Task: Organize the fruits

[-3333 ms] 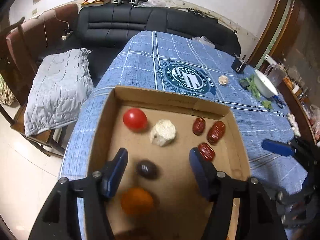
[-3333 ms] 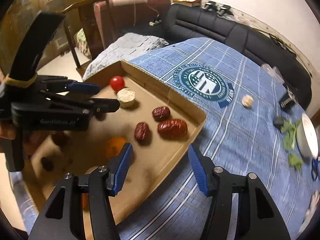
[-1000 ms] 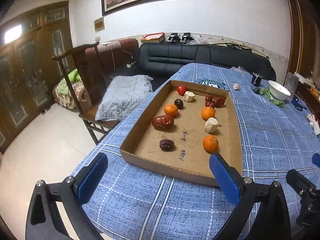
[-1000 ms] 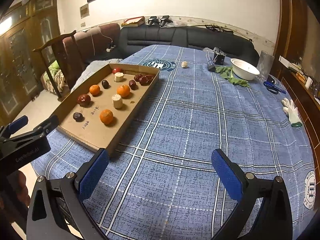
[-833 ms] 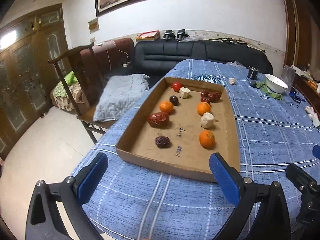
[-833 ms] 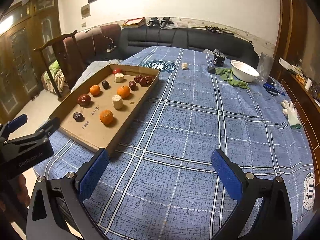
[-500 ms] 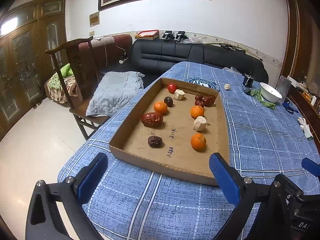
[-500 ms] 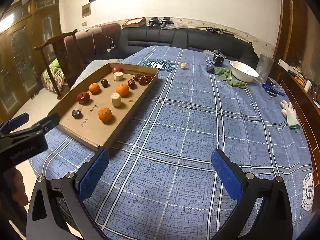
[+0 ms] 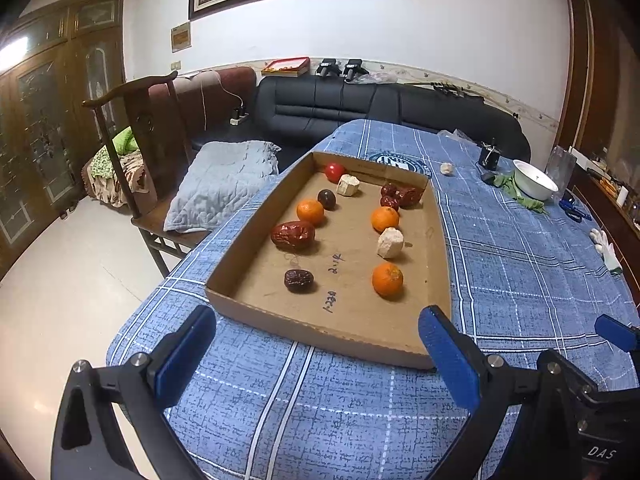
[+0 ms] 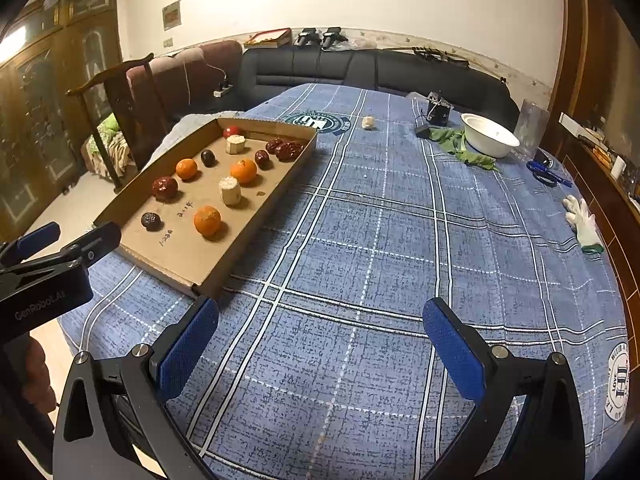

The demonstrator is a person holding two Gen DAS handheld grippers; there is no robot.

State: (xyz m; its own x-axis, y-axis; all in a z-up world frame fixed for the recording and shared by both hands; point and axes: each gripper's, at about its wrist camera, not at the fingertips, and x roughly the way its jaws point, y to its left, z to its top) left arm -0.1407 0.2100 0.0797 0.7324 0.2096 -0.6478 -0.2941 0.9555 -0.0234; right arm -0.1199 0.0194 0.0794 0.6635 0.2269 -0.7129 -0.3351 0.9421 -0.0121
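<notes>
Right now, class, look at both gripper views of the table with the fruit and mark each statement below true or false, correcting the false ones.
1. The cardboard tray holds three oranges. True: near orange, right orange, left orange.
2. The left gripper is shut on an orange. False: it is open and holds nothing.
3. The tomato lies at the far end of the tray. True.
4. The white bowl stands inside the tray. False: it stands on the tablecloth, far from the tray.
5. The right gripper is open over bare cloth. True.
</notes>
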